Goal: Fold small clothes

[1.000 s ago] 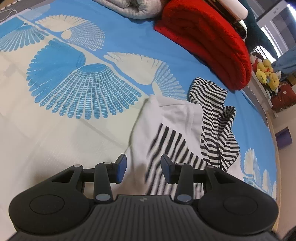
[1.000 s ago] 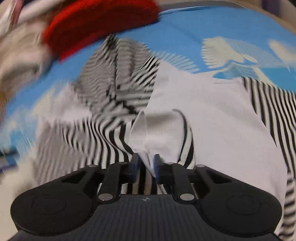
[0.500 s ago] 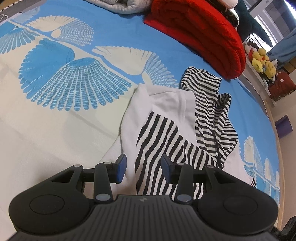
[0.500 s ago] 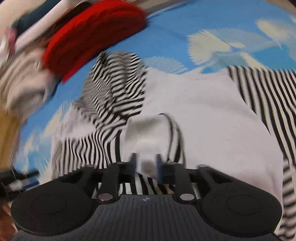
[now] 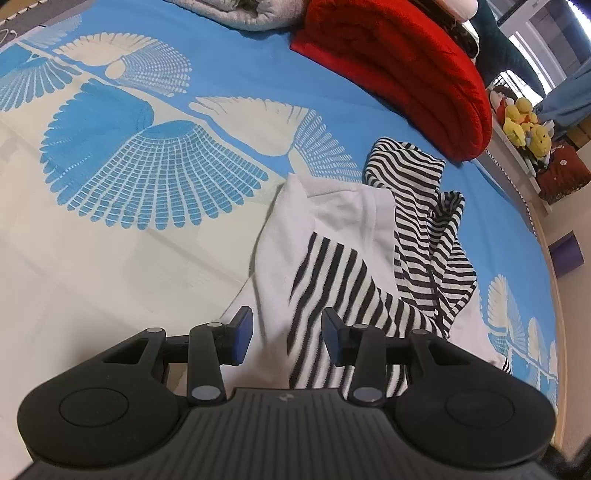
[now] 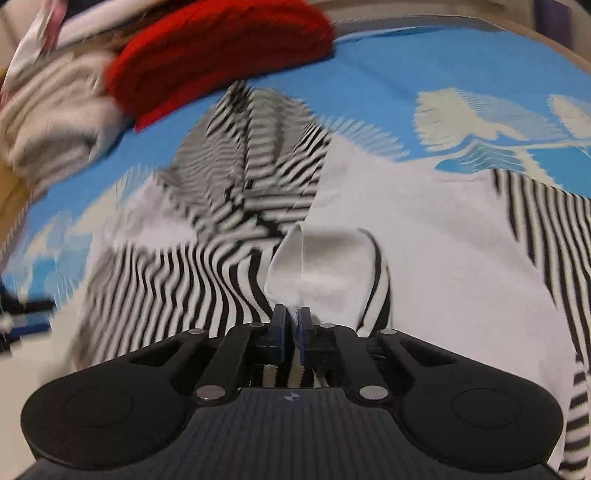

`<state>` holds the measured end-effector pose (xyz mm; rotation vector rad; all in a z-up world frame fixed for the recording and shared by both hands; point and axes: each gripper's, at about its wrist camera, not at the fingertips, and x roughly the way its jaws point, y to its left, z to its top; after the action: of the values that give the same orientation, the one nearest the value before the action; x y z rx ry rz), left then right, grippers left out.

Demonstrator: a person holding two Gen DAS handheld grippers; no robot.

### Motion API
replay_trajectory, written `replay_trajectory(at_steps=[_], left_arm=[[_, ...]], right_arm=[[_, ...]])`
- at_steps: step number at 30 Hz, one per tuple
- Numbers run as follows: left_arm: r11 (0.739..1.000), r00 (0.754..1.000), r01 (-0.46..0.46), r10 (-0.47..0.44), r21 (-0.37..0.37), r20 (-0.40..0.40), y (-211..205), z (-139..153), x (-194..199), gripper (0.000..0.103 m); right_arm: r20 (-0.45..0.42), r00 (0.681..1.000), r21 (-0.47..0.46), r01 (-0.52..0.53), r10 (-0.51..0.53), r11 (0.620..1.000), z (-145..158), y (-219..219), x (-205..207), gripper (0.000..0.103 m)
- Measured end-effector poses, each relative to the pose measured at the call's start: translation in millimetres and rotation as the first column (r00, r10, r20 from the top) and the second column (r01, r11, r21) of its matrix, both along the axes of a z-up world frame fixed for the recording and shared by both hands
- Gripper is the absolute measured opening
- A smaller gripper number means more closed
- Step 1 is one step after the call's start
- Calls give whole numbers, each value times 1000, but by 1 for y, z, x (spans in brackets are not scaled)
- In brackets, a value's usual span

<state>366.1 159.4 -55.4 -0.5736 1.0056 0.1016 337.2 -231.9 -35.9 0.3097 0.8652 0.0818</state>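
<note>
A small white garment with black-and-white striped panels [image 5: 343,221] lies crumpled on the blue and cream bedsheet [image 5: 147,166]. My left gripper [image 5: 287,334] hovers over its near white edge, open, its blue pads apart and nothing pinched between them. In the right wrist view the same garment [image 6: 424,240] fills the middle, blurred on the left. My right gripper [image 6: 291,328] is shut on a raised white fold [image 6: 317,258] with a black-trimmed edge, and the cloth stands up from between the pads.
A folded red blanket [image 5: 406,66] and a grey blanket [image 5: 240,14] lie at the far side of the bed. Yellow plush toys [image 5: 524,125] sit on a shelf past the right bed edge [image 5: 546,258], with a purple box [image 5: 567,253] on the floor.
The right gripper's pads stood slightly apart around the white fold half a second ago and now pinch it tight. In the left view the garment has shifted a little; the left gripper stays open.
</note>
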Motion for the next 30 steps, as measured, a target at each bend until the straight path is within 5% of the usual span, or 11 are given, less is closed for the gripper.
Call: replay_trajectory(at_steps=[3,7,14,16,20,28,30], left_arm=[[1000,1000,7,-7,4,2,1,2,-1,45],[1000,1000,11,-11,12,4,0,2,-2,45],[999,999,36,-36,7,0,-9,0,-2,45],[999,999,42,-42,-1,-4,-10,-2,-1,45],[997,997,75,-76,-21,-17,-16,-7,-2,45],[972,969,236,-236,-8,-72,-42,-28,-11,45],[958,953,279,-269,60,-141,-46,-41,-15,45]], right_arm=[[83,987,11,140,-140,990,22,-13,-17,0],[66,968,57,237,-241,970,28,-38,-30,0],[-127,804,-6,585,-581,811,2,-94,-40,5],[-125,819,28,567,-560,823,-1,-95,-36,5],[-210,825,129,556,-525,821,-13,-97,-30,28],[-312,789,126,587,-530,800,-38,-101,-18,28],[-300,793,102,579,-530,809,-34,-102,-15,28]])
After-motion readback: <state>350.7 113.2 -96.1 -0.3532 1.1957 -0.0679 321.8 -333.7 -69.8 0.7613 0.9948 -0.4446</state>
